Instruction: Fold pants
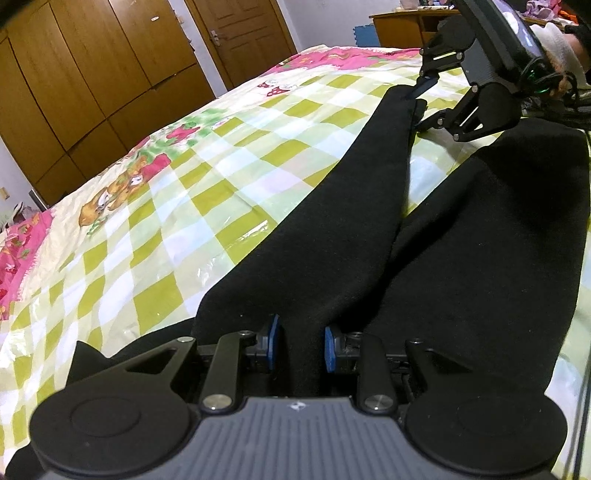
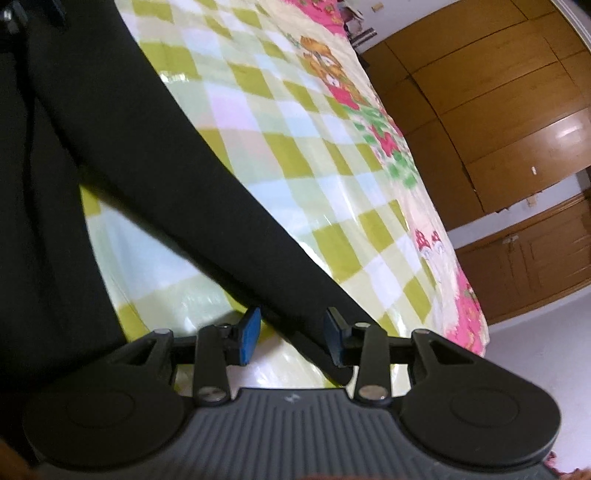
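Note:
Black pants (image 1: pixel 332 229) lie on the checked bedspread (image 1: pixel 184 184), one leg lifted and stretched between my two grippers. My left gripper (image 1: pixel 300 347) is shut on a fold of the pants near the waist end, blue pads pressing the cloth. My right gripper (image 1: pixel 419 107) shows at the far end of that leg, at its cuff. In the right wrist view the right gripper (image 2: pixel 291 334) has the leg's cuff (image 2: pixel 306 314) between its blue pads; the jaws stand fairly wide around the cloth. The other leg (image 1: pixel 517 221) lies flat at right.
The bedspread (image 2: pixel 295 147) is green and white checks with pink cartoon borders. Wooden wardrobes (image 1: pixel 92 74) and a door (image 1: pixel 240 37) stand beyond the bed. A wooden desk (image 1: pixel 402 26) with clutter is at the back right.

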Tool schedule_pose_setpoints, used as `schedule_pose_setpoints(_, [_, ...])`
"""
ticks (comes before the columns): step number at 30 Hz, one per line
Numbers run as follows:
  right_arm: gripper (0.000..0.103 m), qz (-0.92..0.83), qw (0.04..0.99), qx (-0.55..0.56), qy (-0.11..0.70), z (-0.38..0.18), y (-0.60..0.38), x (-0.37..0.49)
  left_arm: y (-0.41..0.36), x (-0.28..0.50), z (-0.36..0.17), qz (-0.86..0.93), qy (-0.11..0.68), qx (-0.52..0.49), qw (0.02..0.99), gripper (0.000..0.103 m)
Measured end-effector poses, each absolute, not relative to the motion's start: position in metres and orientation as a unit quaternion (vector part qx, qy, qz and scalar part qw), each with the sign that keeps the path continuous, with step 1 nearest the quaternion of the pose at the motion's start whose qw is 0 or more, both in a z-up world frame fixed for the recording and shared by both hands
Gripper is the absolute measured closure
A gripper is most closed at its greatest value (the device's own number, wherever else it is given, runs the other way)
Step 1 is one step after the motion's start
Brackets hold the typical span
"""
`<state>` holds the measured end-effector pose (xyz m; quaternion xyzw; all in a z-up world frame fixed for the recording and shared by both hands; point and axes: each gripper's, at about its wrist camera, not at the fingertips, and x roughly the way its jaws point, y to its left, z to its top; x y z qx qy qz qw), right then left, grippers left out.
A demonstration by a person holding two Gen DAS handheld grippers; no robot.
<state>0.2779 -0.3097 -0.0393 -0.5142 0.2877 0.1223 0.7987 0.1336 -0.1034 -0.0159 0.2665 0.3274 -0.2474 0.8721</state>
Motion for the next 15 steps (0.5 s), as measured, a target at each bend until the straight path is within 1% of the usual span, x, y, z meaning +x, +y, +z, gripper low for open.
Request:
schedule_pose_setpoints(5, [0.066, 0.117, 0.791, -0.535, 0.272, -0.044, -0.306, 0.284, -0.104, 0.131, -0.015, -0.252, 0.328, 0.266, 0.871, 0.063])
schedule_pose_setpoints(9, [0.066, 0.120, 0.790, -0.542, 0.260, -0.033, -0.307, 0.285, -0.102, 0.131, -0.015, -0.256, 0.331, 0.262, 0.870, 0.063])
schedule_pose_setpoints(12, [0.065, 0.130, 0.789, -0.543, 0.258, -0.025, -0.307, 0.284, -0.102, 0.133, -0.016, -0.256, 0.333, 0.260, 0.870, 0.063])
schedule_pose_setpoints(15, [0.065, 0.135, 0.773, -0.562, 0.261, -0.032, -0.304, 0.287, -0.101, 0.133, -0.015, -0.255, 0.334, 0.254, 0.871, 0.063])
